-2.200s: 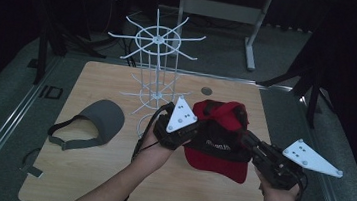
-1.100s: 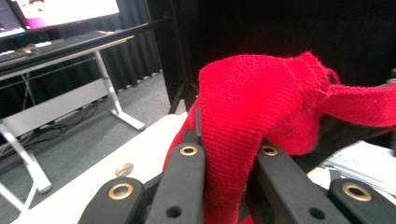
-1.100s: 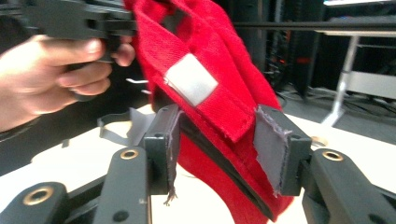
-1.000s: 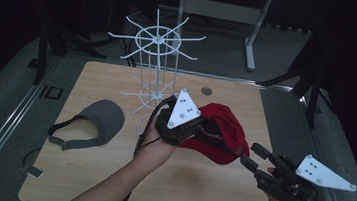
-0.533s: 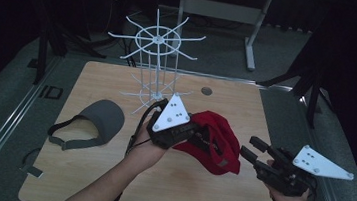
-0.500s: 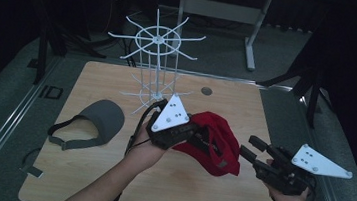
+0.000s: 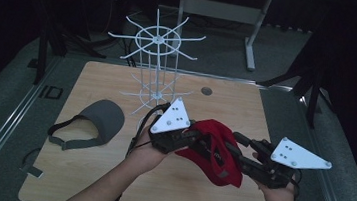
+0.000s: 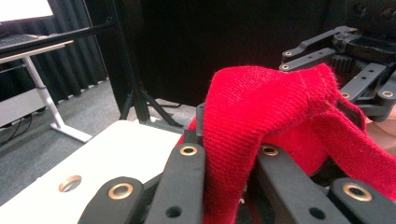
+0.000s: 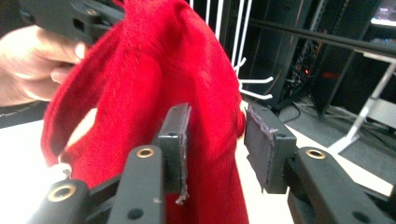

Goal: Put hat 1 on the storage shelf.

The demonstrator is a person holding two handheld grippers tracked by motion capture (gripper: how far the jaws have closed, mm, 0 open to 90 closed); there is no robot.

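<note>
Our left gripper [image 7: 197, 138] pinches the red cap [image 7: 216, 150] tight, while our right gripper's [image 7: 236, 146] jaws, just closing, straddle its fabric without pressing.

The red cap [image 7: 214, 149] is a soft knitted-looking fabric piece, crumpled and folded, held up off the table rather than lying on it. One bunched fold is pinched between the left gripper [image 7: 197, 140] jaws; the rest hangs toward the right gripper [image 7: 238, 154], whose jaws have just been closing with fabric between the pads.
</note>
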